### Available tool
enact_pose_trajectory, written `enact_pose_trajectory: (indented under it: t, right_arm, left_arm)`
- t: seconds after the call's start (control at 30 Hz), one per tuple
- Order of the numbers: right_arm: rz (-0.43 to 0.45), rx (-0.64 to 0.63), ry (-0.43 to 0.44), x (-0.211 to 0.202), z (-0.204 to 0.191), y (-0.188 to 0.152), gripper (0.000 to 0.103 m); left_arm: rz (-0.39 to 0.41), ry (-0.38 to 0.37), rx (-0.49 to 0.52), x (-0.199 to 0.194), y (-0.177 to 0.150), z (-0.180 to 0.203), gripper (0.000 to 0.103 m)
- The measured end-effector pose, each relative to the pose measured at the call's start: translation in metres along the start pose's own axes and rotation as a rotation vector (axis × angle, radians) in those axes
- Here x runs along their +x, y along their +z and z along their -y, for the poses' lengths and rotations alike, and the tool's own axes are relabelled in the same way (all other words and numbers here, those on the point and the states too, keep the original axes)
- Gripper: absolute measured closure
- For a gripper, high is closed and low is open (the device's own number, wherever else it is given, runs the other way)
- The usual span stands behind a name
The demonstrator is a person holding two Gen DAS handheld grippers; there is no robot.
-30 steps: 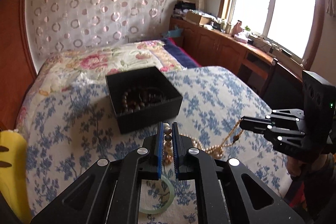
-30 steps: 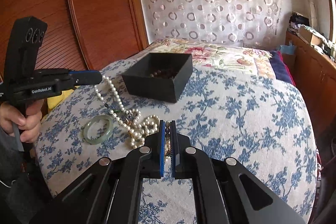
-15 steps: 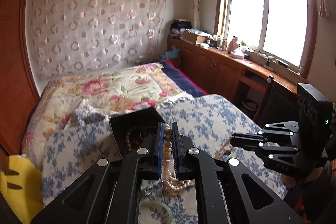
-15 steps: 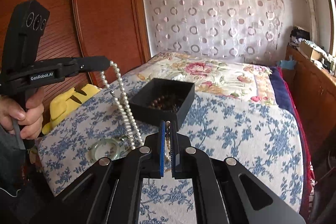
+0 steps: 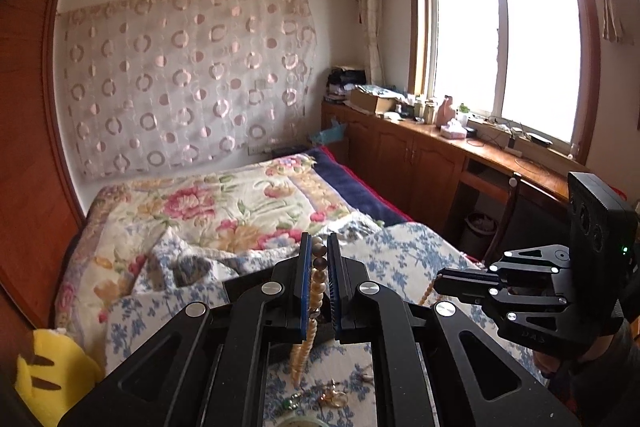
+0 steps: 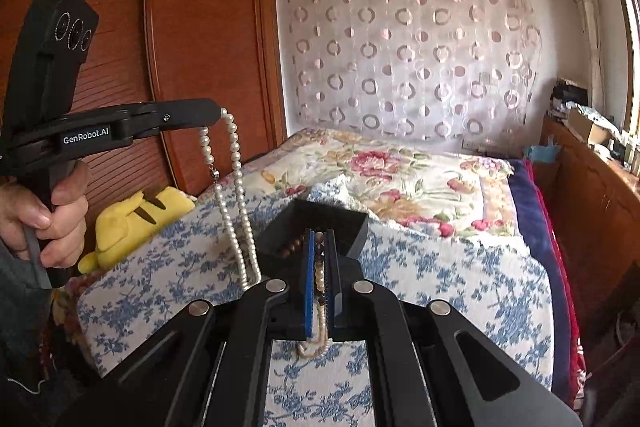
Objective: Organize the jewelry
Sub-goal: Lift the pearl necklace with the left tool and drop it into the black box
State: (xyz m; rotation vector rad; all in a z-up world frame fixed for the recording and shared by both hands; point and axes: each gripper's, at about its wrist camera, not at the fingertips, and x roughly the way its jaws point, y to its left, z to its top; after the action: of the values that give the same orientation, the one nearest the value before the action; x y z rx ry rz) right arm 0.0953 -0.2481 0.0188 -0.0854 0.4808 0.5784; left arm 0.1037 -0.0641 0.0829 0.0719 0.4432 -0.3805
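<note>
A: Left gripper status?

B: Pressed together on the pearl necklace. Pearls sit between the blue pads in the left wrist view, with a couple of darker beads at the tip. From the right wrist view, the strand hangs from the left gripper in two lines, clasp visible on the shorter one, and runs down toward the right gripper.

A: Right gripper?

B: Also pinched on the pearl necklace. Pearls are stacked between its pads, and a loop of strand sags out behind them over the blue floral bedspread. So the necklace is off the bed, strung between the two grippers.

A: Where's the box?

B: Black jewelry box sits on the bedspread just past the right gripper's tips, open, brown beads inside. In the left wrist view it is mostly hidden behind the gripper body.

A: Anything else on the bed?

B: Small loose pieces lie on the bedspread below the left gripper; too small to identify. Green bangle rim shows at the bottom edge of that view. Yellow plush toy sits off the bed's left edge, by the wooden wardrobe.
</note>
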Motion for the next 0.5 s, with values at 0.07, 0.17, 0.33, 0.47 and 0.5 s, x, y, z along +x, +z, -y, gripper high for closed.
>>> enact_pose_trajectory:
  t: [0.07,0.17,0.33,0.47,0.5]
  right_arm:
    - [0.008,-0.007,-0.002,-0.001,-0.001,0.006,0.098]
    - [0.025,-0.009,-0.004,-0.002,0.001,0.014,0.098]
    - [0.043,-0.033,-0.007,0.001,0.002,0.028,0.098]
    - [0.046,-0.045,0.001,0.012,0.006,0.041,0.098]
    - [0.047,-0.047,0.002,0.014,0.006,0.045,0.098]
  left_arm:
    - [0.007,0.010,0.003,-0.001,0.005,-0.003,0.096]
    - [0.012,0.021,0.004,0.000,0.008,-0.009,0.096]
    - [0.011,0.031,0.008,0.008,0.012,-0.018,0.096]
    - [0.013,0.031,0.008,0.010,0.011,-0.019,0.096]
    - [0.013,0.031,0.006,0.013,0.013,-0.022,0.096]
